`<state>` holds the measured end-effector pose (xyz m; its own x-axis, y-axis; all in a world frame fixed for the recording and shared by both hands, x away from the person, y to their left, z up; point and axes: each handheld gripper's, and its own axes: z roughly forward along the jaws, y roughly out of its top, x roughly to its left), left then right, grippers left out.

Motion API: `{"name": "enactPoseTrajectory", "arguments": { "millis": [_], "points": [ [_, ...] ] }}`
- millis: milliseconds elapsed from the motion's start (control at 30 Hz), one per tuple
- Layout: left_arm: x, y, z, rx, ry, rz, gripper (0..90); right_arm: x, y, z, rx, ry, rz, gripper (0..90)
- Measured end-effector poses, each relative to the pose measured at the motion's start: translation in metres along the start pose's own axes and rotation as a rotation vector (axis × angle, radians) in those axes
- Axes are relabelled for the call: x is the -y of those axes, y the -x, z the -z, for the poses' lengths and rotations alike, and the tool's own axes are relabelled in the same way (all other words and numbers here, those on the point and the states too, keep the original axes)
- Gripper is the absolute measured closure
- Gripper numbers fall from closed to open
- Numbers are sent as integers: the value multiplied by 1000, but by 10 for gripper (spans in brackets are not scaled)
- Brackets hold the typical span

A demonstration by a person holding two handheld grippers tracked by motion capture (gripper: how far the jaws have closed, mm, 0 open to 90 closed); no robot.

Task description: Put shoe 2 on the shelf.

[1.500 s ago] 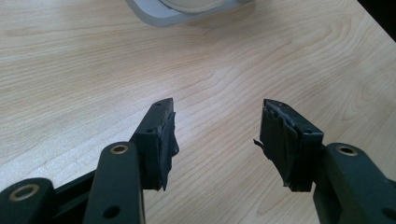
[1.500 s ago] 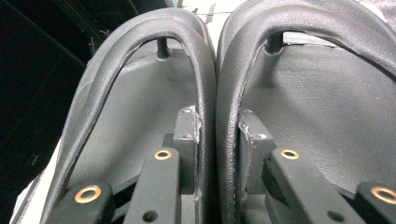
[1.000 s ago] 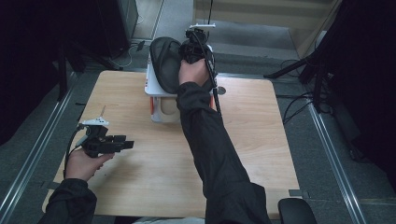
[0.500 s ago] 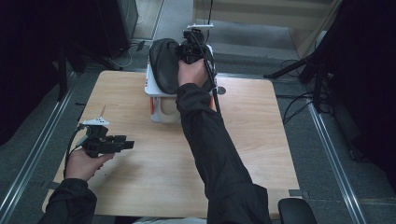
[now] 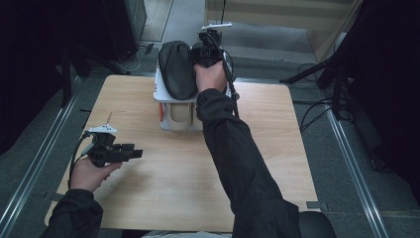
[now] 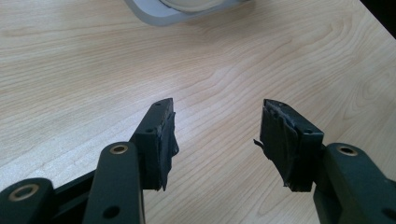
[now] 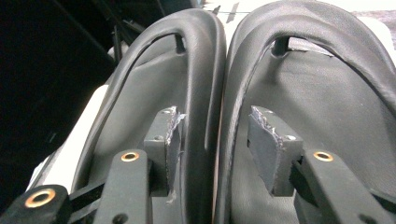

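Since a second ago my right gripper (image 7: 212, 135) jaws have just been opening off the black rubber flip-flops (image 5: 177, 69), parked atop the white rack (image 5: 163, 96); left gripper (image 6: 215, 135) idles, gaping.

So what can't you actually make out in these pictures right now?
- High view: the right gripper fingers, hidden behind the hand and its own body.
- High view: the second black slipper, covered by hand and gripper; one slipper shows.
- Right gripper view: the toe ends of the pair of slippers, cut off by the top edge.
- Left gripper view: the white rack, cut off at the top edge.
- High view: the pale things on the rack's lower shelf, too small to name.
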<state>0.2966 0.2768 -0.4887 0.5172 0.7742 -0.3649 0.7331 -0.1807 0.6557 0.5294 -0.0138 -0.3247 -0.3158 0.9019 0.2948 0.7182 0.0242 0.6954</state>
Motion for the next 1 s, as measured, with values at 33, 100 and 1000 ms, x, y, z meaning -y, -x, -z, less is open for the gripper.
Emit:
{"name": "enactPoseTrajectory", "arguments": {
  "millis": [33,100,1000],
  "points": [
    [0,0,0,2,-3,-1,458,0,0,3,-6,-4,7,551],
    [-1,0,-2,2,-7,-2,456,1,1,8,-20,-10,21,553],
    [-2,0,-5,-1,-15,6,441,33,12,73,-240,-53,218,619]
  ]
}}
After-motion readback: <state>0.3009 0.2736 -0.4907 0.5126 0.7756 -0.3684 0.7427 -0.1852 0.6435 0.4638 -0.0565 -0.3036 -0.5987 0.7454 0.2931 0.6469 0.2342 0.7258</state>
